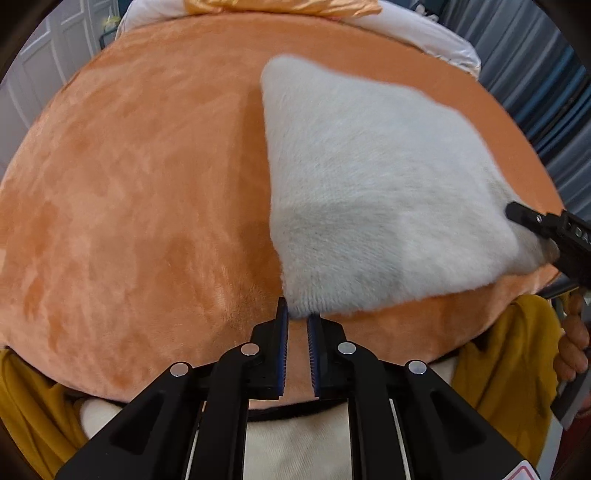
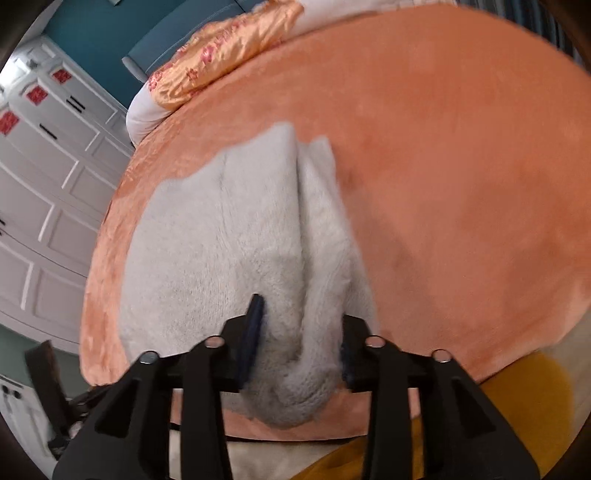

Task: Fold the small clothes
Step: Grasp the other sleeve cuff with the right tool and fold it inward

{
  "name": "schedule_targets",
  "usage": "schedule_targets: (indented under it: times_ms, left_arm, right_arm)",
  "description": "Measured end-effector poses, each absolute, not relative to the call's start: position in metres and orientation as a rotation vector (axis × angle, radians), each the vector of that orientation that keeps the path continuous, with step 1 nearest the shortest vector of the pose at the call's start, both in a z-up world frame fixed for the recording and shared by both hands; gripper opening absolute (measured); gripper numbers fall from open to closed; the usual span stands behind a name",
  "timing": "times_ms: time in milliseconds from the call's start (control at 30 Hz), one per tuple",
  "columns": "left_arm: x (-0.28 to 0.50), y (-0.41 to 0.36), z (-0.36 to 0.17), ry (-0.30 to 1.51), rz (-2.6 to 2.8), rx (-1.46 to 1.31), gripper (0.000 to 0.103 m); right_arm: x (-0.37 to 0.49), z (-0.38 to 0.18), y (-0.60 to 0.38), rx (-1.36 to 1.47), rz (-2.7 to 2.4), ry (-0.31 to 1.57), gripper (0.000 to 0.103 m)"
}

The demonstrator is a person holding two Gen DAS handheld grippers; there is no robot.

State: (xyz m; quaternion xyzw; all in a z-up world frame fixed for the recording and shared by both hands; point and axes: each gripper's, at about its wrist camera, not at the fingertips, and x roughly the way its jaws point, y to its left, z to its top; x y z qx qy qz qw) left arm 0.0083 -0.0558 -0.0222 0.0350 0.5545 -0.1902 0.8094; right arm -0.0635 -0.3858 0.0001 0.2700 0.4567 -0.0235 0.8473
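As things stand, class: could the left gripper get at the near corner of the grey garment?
Probably yes. The left gripper sits open right at the near corner of the grey garment, with only bare orange blanket around it. The right gripper grips elsewhere.

My left black plastic two-finger gripper (image 1: 296, 321) has ribbed blue pads (image 1: 282, 332) and silver round pivot screws (image 1: 250, 349). My right black gripper (image 2: 299, 332) matches. Mustard-yellow sleeves (image 1: 509, 354), bare hand (image 1: 572, 343).

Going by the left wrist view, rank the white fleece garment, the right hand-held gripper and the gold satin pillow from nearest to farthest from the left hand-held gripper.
1. White fleece garment: its near corner lies at the left hand-held gripper fingertips.
2. Right hand-held gripper: far right, on the garment's corner.
3. Gold satin pillow: top edge, across the orange blanket.
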Motion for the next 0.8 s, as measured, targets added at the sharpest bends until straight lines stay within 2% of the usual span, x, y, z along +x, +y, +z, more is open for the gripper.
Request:
schedule_targets:
  times_ms: [100, 200, 300, 367, 433, 500, 600, 700, 800]
  left_arm:
    - [-0.004, -0.053, 0.007, 1.126, -0.444, 0.042, 0.013]
    - [-0.01, -0.055, 0.034, 1.047, -0.456, 0.014, 0.034]
    - [0.001, -0.068, 0.042, 1.021, -0.449, 0.004, 0.042]
    - [0.014, -0.077, 0.037, 1.045, -0.433, -0.004, 0.042]
    - [0.029, -0.083, 0.028, 1.08, -0.415, -0.01, 0.042]
    - [0.038, -0.085, 0.018, 1.1, -0.39, -0.001, 0.042]
    - [0.04, -0.086, 0.012, 1.112, -0.351, 0.012, 0.042]
    - [0.04, -0.086, 0.007, 1.11, -0.334, 0.032, 0.046]
    - [0.043, -0.087, -0.001, 1.125, -0.309, 0.068, 0.045]
  right_arm:
    - [-0.071, 0.033, -0.391, 0.502, -0.092, 0.879, 0.053]
    - [-0.055, 0.039, -0.392, 0.533, -0.031, 0.867, 0.053]
    - [-0.027, 0.018, -0.39, 0.542, 0.01, 0.927, 0.053]
    - [-0.007, 0.0, -0.383, 0.561, 0.02, 0.986, 0.053]
    - [0.006, -0.014, -0.375, 0.558, 0.031, 1.032, 0.042]
    - [0.014, -0.005, -0.367, 0.51, 0.039, 1.028, 0.009]
    - [0.002, 0.067, -0.35, 0.436, 0.165, 0.784, 0.008]
    - [-0.013, 0.105, -0.353, 0.474, 0.27, 0.617, 0.008]
    - [0.003, 0.063, -0.364, 0.439, 0.164, 0.744, 0.008]
